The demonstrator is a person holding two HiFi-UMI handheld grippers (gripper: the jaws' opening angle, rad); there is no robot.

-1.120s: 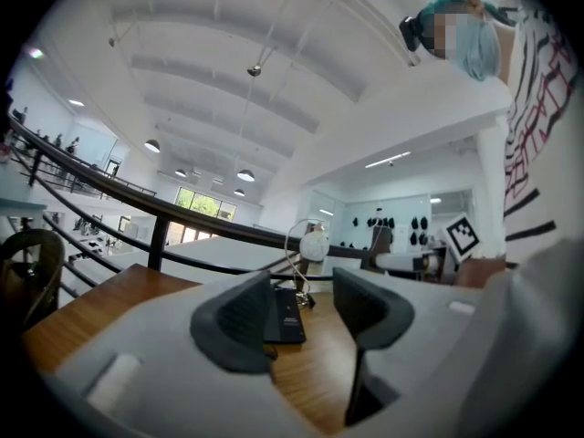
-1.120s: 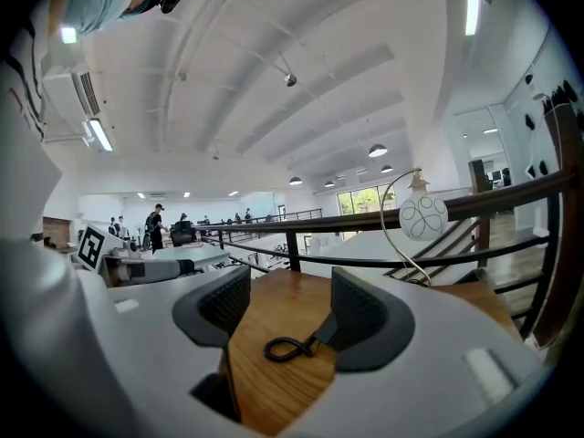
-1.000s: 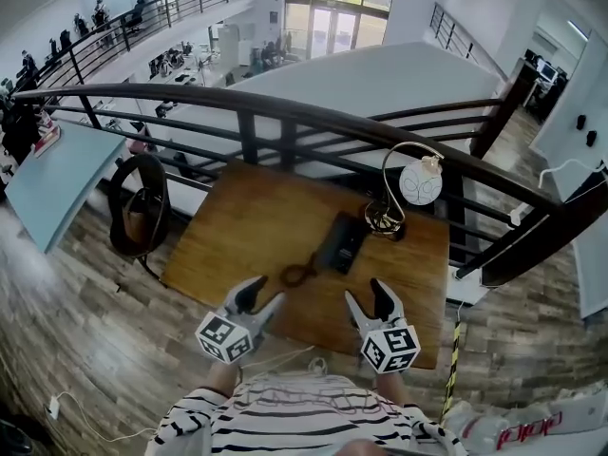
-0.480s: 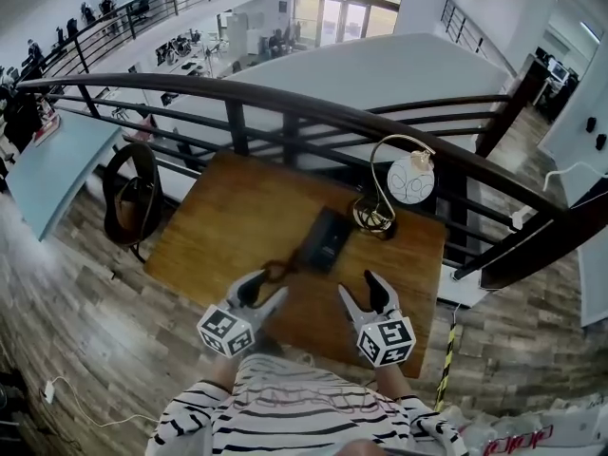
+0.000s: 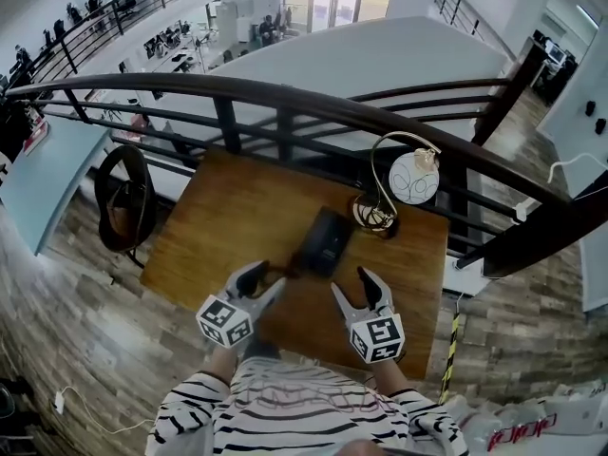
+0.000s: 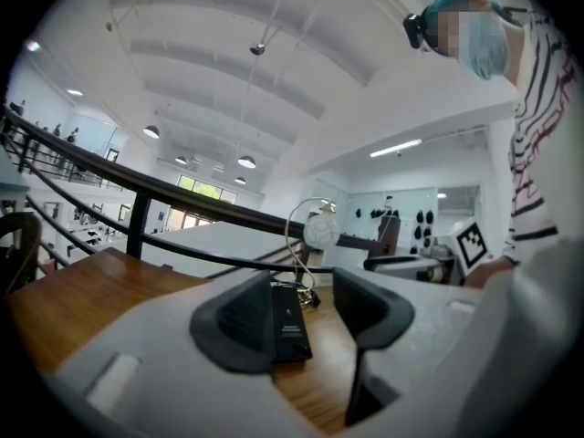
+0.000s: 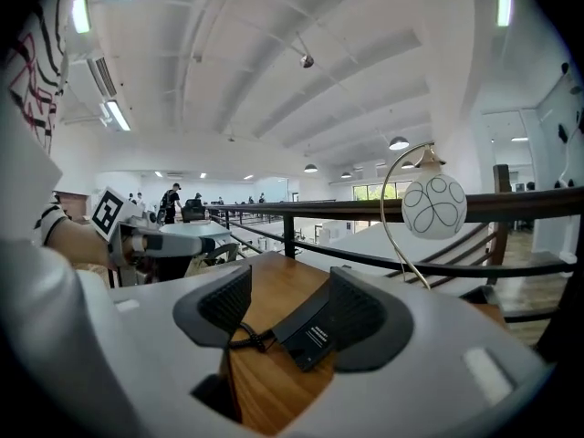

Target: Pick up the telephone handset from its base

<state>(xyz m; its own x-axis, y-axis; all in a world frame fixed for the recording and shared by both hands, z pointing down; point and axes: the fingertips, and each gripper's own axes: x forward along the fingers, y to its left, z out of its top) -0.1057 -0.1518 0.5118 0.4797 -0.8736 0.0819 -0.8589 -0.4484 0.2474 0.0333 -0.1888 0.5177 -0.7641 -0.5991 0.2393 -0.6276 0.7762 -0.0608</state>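
The black telephone (image 5: pixel 324 240) lies flat on the wooden table (image 5: pixel 228 217), its handset resting on the base. Its coiled cord (image 5: pixel 276 272) curls off the near left corner. My left gripper (image 5: pixel 262 282) hovers open just short of the cord, nothing between its fingers. To the right, my right gripper (image 5: pixel 351 284) is also open and empty, near the phone's near end. In the left gripper view the telephone (image 6: pixel 288 322) shows ahead between the jaws of the left gripper (image 6: pixel 306 304). In the right gripper view the telephone (image 7: pixel 311 330) and cord (image 7: pixel 245 338) lie ahead of the right gripper (image 7: pixel 290 310).
A desk lamp with a white globe (image 5: pixel 415 179) and a wire base (image 5: pixel 373 218) stands just behind the phone on the right. A dark railing (image 5: pixel 285 103) runs along the table's far edge. A black round chair (image 5: pixel 123 202) sits left of the table.
Both grippers have moved forward over the table toward the telephone and slightly lower. Their jaws stayed open.
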